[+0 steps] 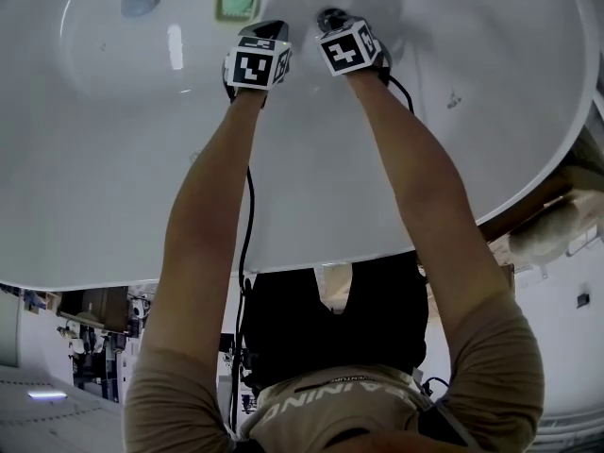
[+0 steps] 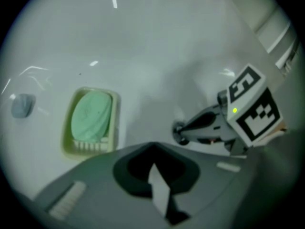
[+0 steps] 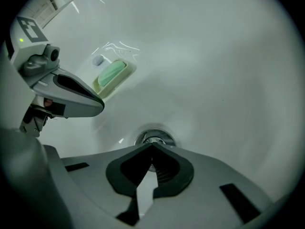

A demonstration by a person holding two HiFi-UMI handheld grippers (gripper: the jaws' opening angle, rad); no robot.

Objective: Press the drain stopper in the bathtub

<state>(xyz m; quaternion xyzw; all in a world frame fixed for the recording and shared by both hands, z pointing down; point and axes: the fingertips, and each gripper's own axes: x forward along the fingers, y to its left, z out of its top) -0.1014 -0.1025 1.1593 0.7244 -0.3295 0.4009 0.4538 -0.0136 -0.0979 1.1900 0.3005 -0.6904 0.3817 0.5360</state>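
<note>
Low inside white bathtub (image 1: 94, 159), near its floor. Right gripper (image 3: 152, 148): closed tip to tip, nothing held, tips right at chrome drain stopper (image 3: 153, 138); contact not clear. Left gripper (image 2: 152, 148): also closed, empty, near at 9 o'clock. Soap dish (image 2: 90, 120) at 10 o'clock, well apart. Bare smooth wall from 12 to 3 o'clock.

Bathtub (image 1: 113, 159): the smooth white shell is shining glossy and catching streaks of light.
Drain stopper (image 3: 155, 139): polished metal is gleaming just ahead of the right tongs (image 3: 152, 146).
Soap dish (image 2: 68, 144): pale matt plastic is showing ahead-left of the left tongs (image 2: 152, 146).
Soap (image 2: 90, 116): the green bar is looking dull and smooth.
Tongs bodies: grey matt plastic is showing, and the dark pads (image 3: 167, 168) are showing ribbing.
</note>
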